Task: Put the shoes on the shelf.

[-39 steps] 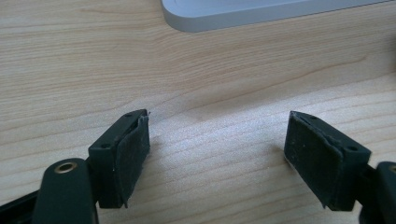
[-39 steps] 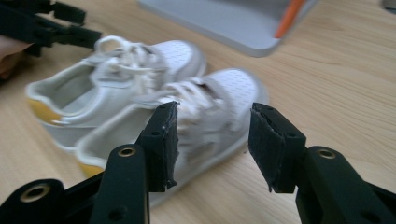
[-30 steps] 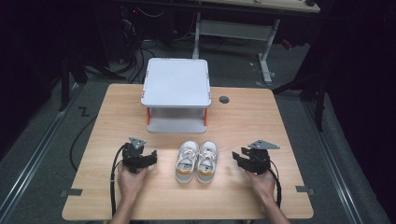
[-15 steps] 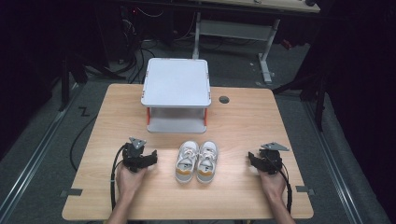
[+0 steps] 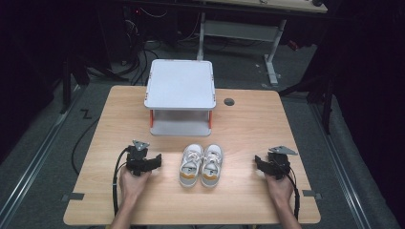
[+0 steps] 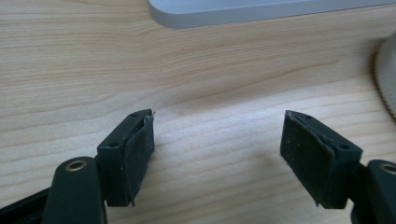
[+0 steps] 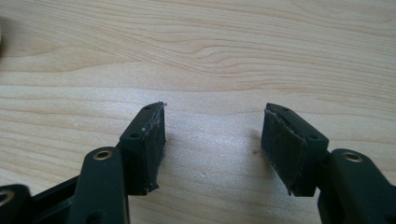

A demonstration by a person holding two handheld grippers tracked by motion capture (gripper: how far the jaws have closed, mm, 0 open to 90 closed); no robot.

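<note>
inspector: where do the shoes (image 5: 201,165) sit on the tabletop (image 5: 248,124)?

second: between your two claws, toes toward the shelf (image 5: 180,98), long axis running away from you. your left claw (image 5: 152,162) is nearer; your right claw (image 5: 260,163) is well apart, its jaws just opening. both stand apart, nothing between.

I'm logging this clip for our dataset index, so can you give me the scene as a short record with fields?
setting: wooden table in a dark room
shoes: pair of small white sneakers with orange heels, side by side, toes toward the shelf
shelf: white two-tier rack with orange posts, both tiers bare
left gripper: open, nothing between the jaws, left of the sneakers
right gripper: jaws just been opening, nothing between them, right of the sneakers
contact: neither gripper touches the sneakers
</note>
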